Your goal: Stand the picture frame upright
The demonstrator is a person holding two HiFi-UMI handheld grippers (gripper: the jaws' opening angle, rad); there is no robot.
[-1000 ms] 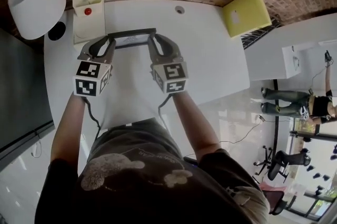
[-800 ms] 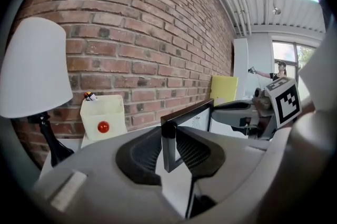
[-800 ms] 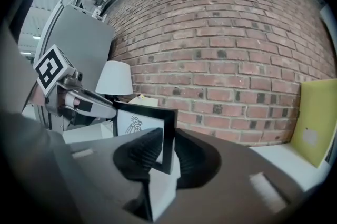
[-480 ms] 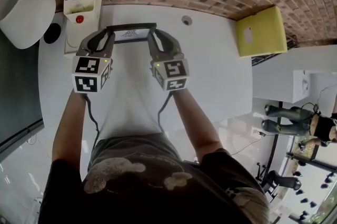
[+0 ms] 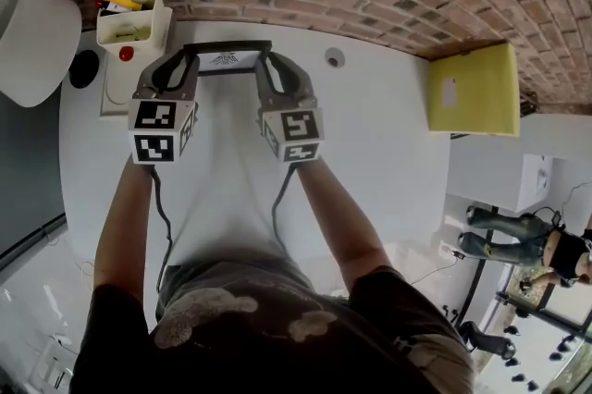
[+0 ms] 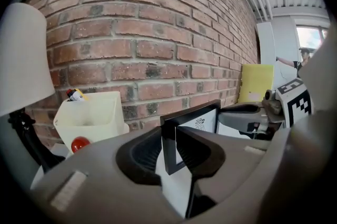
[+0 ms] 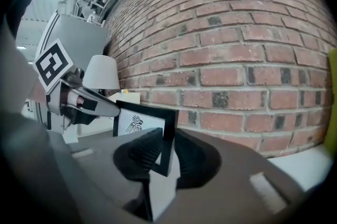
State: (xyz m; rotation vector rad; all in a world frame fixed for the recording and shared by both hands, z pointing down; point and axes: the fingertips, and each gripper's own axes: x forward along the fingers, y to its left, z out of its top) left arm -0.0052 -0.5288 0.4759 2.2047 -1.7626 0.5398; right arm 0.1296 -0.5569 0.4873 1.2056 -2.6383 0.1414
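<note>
The picture frame (image 5: 227,58) is black with a white picture and a small dark emblem, and it is held between the two grippers close to the brick wall. My left gripper (image 5: 189,61) is shut on its left edge. In the left gripper view the frame (image 6: 196,122) stands upright between the left gripper's (image 6: 171,148) ribbed pads. My right gripper (image 5: 265,61) is shut on the right edge; the frame (image 7: 138,123) sits in the right gripper's (image 7: 165,152) pads too. Whether the frame's bottom touches the table is hidden.
A white organiser (image 5: 129,16) with pens and a red knob (image 5: 126,54) stands left of the frame. A white lampshade (image 5: 32,36) is at far left. A yellow block (image 5: 474,92) lies at the right; a round table hole (image 5: 334,59) is right of the frame.
Both grippers have carried the frame away from the person toward the brick wall, and it now sits higher along the organiser. The grip on both edges has not changed.
</note>
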